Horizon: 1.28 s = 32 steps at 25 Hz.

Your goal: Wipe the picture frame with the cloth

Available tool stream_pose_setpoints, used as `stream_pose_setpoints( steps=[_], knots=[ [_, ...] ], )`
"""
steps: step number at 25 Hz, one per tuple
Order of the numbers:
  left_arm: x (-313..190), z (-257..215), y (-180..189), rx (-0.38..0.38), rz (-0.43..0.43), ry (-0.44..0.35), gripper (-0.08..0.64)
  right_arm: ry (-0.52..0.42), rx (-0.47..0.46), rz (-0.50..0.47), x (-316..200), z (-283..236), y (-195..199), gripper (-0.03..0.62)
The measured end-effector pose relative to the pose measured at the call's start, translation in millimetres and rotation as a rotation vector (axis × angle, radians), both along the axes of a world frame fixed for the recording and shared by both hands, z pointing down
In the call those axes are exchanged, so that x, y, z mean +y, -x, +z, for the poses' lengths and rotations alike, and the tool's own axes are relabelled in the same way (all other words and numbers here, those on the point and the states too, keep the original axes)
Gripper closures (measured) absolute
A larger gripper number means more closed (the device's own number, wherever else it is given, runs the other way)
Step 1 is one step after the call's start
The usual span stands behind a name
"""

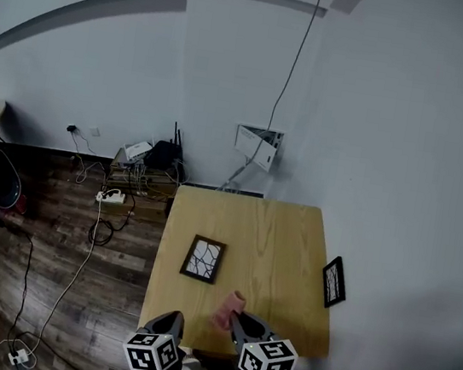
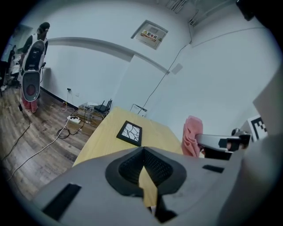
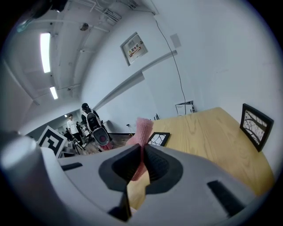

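Observation:
A small black picture frame (image 1: 203, 258) lies flat on the wooden table (image 1: 285, 231), left of its middle. It shows ahead in the left gripper view (image 2: 130, 133) and in the right gripper view (image 3: 158, 138). My right gripper (image 1: 239, 321) hangs over the table's near edge, shut on a pink cloth (image 1: 229, 307) that sticks up from its jaws (image 3: 142, 128). The cloth (image 2: 192, 136) also appears at the right of the left gripper view. My left gripper (image 1: 170, 321) is at the near left corner, jaws closed together with nothing between them (image 2: 143, 150).
A second black frame (image 1: 334, 281) leans against the right wall at the table's edge (image 3: 254, 125). On the wood floor to the left lie a power strip (image 1: 111, 197), cables and a router (image 1: 163, 154). A wall box (image 1: 259, 145) hangs behind the table.

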<state>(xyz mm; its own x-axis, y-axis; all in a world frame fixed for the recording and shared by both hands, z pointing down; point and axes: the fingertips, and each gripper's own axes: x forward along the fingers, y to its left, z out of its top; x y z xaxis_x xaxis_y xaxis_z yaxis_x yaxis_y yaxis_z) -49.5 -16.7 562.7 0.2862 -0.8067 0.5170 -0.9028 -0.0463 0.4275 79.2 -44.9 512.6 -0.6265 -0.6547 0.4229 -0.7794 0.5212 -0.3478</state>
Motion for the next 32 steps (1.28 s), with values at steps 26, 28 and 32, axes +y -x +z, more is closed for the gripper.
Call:
stream_pose_setpoints(
  steps=[26, 28, 32],
  knots=[
    [142.3, -52.3, -62.5, 0.076, 0.021, -0.105, 0.557, -0.118, -0.052, -0.039, 144.4, -40.4, -50.2, 0.575],
    [145.0, -54.1, -64.0, 0.075, 0.029, -0.107, 0.557, -0.119, -0.062, -0.032, 148.3, -40.6, -49.6, 0.575],
    [153.2, -56.9, -61.9, 0.069, 0.039, -0.12, 0.557, -0.13, -0.041, -0.035, 158.8, -38.6, -44.5, 0.575]
  ],
)
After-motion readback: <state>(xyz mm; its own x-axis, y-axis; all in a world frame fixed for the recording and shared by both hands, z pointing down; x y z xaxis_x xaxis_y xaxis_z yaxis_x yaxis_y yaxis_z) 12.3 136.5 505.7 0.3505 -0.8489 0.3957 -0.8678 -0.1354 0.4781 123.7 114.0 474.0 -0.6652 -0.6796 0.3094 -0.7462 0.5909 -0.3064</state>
